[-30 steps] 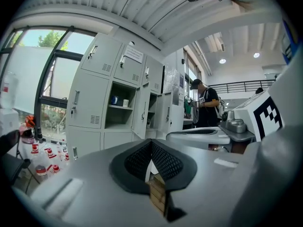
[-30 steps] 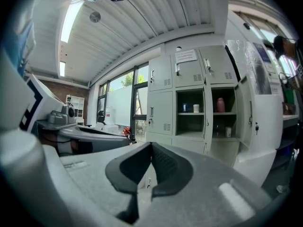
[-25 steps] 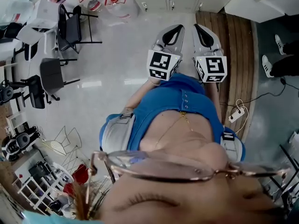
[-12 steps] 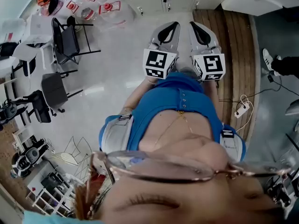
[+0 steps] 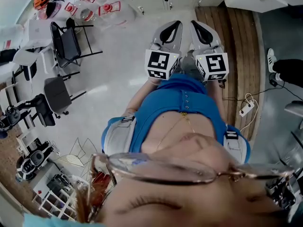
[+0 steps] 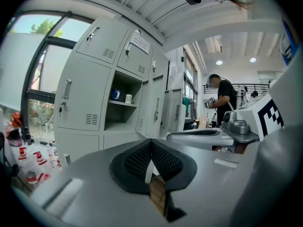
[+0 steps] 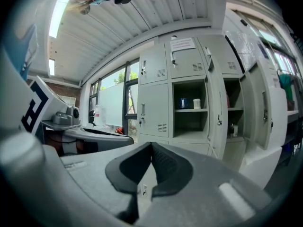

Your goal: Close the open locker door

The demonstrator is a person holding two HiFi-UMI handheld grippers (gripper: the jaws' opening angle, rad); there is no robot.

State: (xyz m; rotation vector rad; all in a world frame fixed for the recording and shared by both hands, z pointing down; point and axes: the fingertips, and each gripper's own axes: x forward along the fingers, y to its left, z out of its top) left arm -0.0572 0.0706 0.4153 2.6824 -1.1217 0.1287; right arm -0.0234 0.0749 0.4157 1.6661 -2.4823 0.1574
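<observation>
**Head view, left to right.** Folding chairs (image 5: 66, 34) are standing on the pale floor (image 5: 113, 74). The left gripper (image 5: 166, 36) and right gripper (image 5: 204, 34) are pointing forward side by side, each with its jaws pressed together on nothing. A wooden strip (image 5: 241, 51) is running along the right.

**Gripper views.** Grey lockers (image 7: 156, 103) are standing ahead, apart from both grippers. One open compartment (image 7: 189, 112) is holding cups (image 7: 183, 103), with its door (image 7: 214, 105) swung outward at its right.
</observation>
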